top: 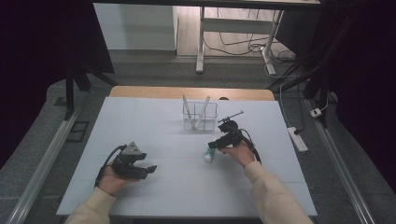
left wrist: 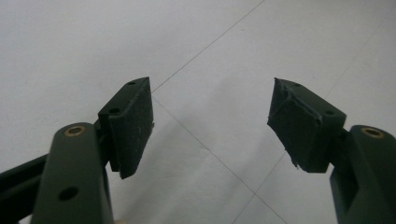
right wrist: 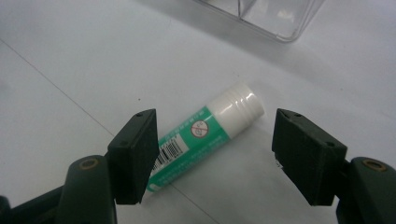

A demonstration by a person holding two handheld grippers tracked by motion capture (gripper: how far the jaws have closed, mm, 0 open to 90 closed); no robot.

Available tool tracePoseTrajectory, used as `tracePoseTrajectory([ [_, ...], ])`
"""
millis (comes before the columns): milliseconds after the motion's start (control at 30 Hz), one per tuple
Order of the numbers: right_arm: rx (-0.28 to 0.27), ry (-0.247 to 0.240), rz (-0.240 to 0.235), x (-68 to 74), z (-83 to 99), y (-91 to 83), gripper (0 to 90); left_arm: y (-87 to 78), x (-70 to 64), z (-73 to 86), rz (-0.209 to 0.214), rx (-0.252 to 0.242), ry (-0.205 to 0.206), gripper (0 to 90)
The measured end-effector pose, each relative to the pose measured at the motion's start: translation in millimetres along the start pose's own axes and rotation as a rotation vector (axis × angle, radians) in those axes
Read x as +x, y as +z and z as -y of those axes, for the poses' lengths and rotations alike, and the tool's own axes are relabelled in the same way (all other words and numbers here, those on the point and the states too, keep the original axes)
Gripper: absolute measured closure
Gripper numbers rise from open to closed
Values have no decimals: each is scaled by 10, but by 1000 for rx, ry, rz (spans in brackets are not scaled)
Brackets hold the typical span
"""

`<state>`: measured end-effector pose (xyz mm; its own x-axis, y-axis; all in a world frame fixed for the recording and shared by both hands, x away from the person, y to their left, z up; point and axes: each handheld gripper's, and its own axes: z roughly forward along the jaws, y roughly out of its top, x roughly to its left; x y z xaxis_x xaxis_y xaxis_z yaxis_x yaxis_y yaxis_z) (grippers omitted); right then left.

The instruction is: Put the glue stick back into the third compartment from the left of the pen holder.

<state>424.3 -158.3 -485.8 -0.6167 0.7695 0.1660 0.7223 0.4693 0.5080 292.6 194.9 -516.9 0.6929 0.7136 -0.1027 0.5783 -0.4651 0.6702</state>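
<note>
We see the green-and-white plastic glue stick (right wrist: 201, 140) lying flat on the white worktop (top: 177, 186), just in front of the clear plastic organiser box (top: 200, 116) that holds two white pens (top: 202, 111). Our right gripper (right wrist: 215, 154) hangs over the glue stick with its jaws spread wide on either side, not touching it. Our left gripper (top: 148, 170) sits well to the left of the glue stick, jaws apart and holding nothing.
</note>
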Motion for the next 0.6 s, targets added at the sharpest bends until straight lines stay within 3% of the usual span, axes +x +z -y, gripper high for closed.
tracePoseTrajectory([
  [200, 22, 8, 13, 60, -49, 83, 315, 4, 1, 1, -1, 1, 1, 306],
  [400, 47, 1, 44, 89, -60, 144, 323, 6, 5, 2, -2, 1, 4, 306],
  [600, 54, 27, 89, 98, -79, 182, 328, 13, 8, 4, -5, 5, 5, 305],
])
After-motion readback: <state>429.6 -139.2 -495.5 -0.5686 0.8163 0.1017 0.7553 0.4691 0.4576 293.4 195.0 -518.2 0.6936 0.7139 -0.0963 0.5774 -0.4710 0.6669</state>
